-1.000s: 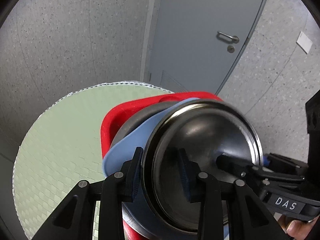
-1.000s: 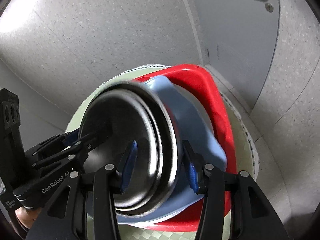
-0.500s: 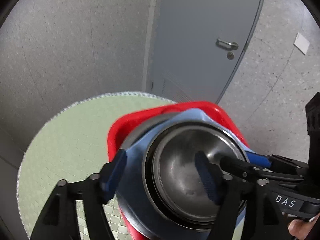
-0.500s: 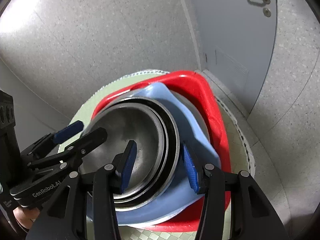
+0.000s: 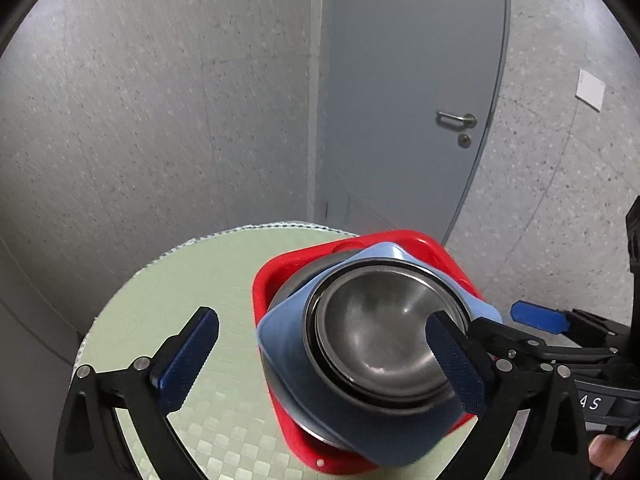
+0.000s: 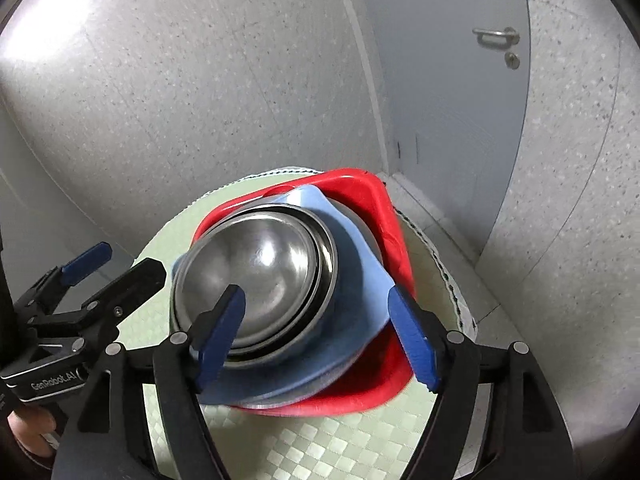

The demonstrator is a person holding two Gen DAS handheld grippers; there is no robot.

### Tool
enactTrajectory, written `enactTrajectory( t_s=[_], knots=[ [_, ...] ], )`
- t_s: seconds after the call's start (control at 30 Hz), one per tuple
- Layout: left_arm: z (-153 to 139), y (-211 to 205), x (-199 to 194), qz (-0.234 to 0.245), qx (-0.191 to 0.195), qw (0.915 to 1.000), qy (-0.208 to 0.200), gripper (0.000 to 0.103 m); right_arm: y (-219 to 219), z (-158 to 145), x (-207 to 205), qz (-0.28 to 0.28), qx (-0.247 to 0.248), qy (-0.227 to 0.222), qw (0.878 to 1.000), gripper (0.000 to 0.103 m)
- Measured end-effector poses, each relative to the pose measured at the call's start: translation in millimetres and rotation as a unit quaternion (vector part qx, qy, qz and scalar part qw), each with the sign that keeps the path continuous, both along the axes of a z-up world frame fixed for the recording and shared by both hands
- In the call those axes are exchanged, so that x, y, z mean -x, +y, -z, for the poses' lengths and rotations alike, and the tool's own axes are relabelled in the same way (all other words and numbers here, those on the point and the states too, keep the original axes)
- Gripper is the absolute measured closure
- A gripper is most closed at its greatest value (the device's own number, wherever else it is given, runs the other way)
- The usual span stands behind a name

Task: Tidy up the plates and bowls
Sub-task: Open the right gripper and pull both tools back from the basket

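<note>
A stack stands on a round table with a pale green checked cloth (image 5: 192, 280): a red square plate (image 5: 420, 240) at the bottom, a grey plate, a light blue square plate (image 5: 280, 332), and nested steel bowls (image 5: 380, 332) on top. The stack also shows in the right wrist view, with the steel bowls (image 6: 260, 276) on the blue plate (image 6: 360, 280) and red plate (image 6: 380, 208). My left gripper (image 5: 332, 356) is open and empty above the stack's left side. My right gripper (image 6: 316, 332) is open and empty above its near side.
A grey door (image 5: 400, 100) with a metal handle (image 5: 456, 118) stands behind the table, between speckled grey walls. The table's edge (image 6: 448, 280) runs close behind the red plate. The other gripper shows at the side of each view.
Both grippers have opened and drawn back up from the steel bowls, which now rest in the stack. The left one held the bowl's rim a second ago.
</note>
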State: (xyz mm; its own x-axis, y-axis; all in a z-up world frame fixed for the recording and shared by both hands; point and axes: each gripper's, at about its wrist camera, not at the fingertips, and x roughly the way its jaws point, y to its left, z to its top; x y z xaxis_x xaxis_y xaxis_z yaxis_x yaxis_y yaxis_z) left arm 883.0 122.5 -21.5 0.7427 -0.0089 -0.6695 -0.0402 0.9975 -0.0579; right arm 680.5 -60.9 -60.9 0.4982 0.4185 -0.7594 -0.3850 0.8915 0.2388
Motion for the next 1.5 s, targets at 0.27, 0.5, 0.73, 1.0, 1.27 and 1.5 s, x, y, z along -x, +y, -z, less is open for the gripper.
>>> enactTrajectory(
  t_s=[0.27,0.5,0.73,1.0,1.27,1.5],
  knots=[
    [5.8,-21.6,70.2,-0.03,-0.024,0.9985,-0.04,0.001,-17.8,-8.3,32.1,0.0,-0.002,-0.037,0.999,0.008],
    [10.9,-32.5,143.1,-0.027,-0.031,0.9972,-0.062,0.001,-28.6,-22.3,89.5,0.017,-0.007,-0.073,0.997,0.001],
    [12.7,-16.2,230.8,-0.022,-0.012,0.9958,-0.088,0.001,-33.4,-37.0,175.8,0.066,0.011,-0.133,0.989,0.0],
    [22.0,0.8,353.4,-0.015,-0.019,0.9934,-0.113,0.001,-30.0,-23.9,258.9,0.099,0.027,-0.142,0.984,0.0],
    [5.1,5.4,438.2,-0.005,-0.019,0.9938,-0.11,0.001,-19.4,-20.7,314.5,0.076,0.03,-0.143,0.986,0.0],
    [-3.8,-4.4,507.9,-0.028,-0.015,0.9919,-0.123,0.001,-31.0,-23.1,353.2,0.047,0.026,-0.168,0.984,0.0]
  ],
)
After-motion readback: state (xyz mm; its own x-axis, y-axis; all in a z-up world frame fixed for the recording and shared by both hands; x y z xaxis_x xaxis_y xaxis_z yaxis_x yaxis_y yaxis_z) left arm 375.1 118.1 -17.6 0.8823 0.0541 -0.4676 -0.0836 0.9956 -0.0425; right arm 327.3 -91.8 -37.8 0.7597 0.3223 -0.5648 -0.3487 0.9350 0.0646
